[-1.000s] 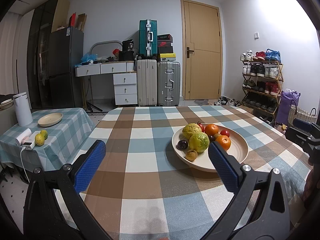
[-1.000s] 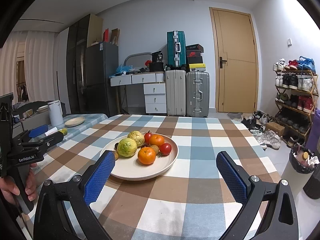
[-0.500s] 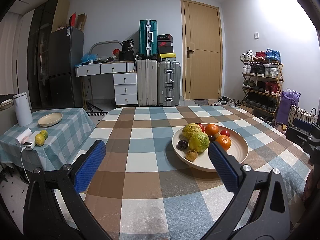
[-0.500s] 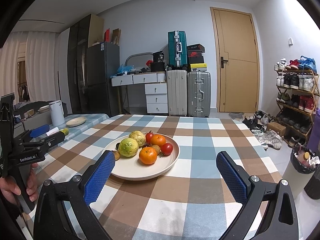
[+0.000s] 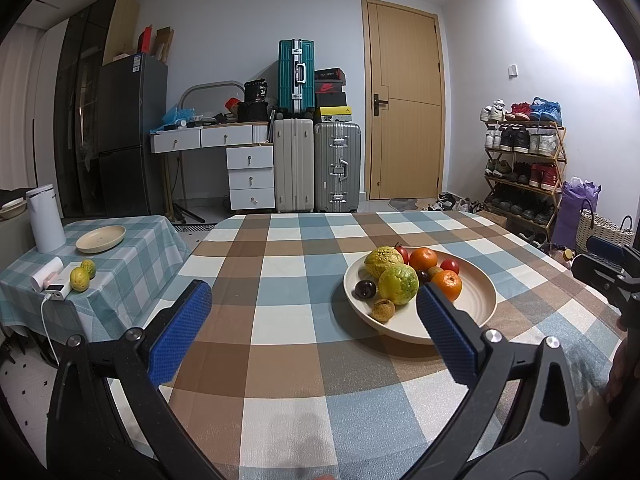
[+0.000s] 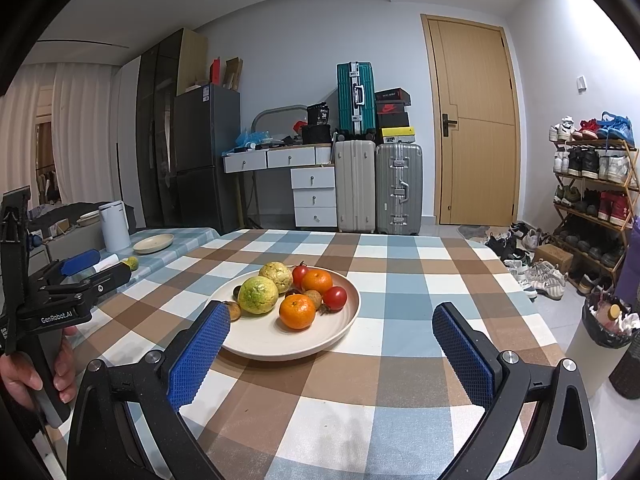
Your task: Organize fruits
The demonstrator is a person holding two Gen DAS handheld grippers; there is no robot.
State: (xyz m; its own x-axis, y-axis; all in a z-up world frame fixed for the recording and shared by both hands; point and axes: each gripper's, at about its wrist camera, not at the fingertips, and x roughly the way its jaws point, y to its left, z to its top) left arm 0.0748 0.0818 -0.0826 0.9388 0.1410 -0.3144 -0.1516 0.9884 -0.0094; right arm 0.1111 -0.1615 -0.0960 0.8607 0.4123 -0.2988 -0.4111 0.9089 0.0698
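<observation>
A cream plate (image 5: 476,312) (image 6: 256,344) on the checked table holds two green-yellow guavas (image 5: 398,284) (image 6: 258,295), two oranges (image 5: 446,285) (image 6: 297,311), red tomatoes (image 6: 335,297), a dark plum (image 5: 365,289) and small brown fruits (image 5: 383,309). My left gripper (image 5: 314,334) is open and empty, above the table to the plate's left. My right gripper (image 6: 332,350) is open and empty, just in front of the plate. Two more green-yellow fruits (image 5: 82,276) lie on a side table at the left.
The side table (image 5: 132,256) with a checked cloth holds an empty cream plate (image 5: 101,239), a white kettle (image 5: 45,218) and a white device. Suitcases, drawers, a fridge and a shoe rack (image 5: 520,176) stand around the room. A bin (image 6: 608,328) stands right of the table.
The right gripper has edged slightly toward the plate. The left gripper has not visibly moved.
</observation>
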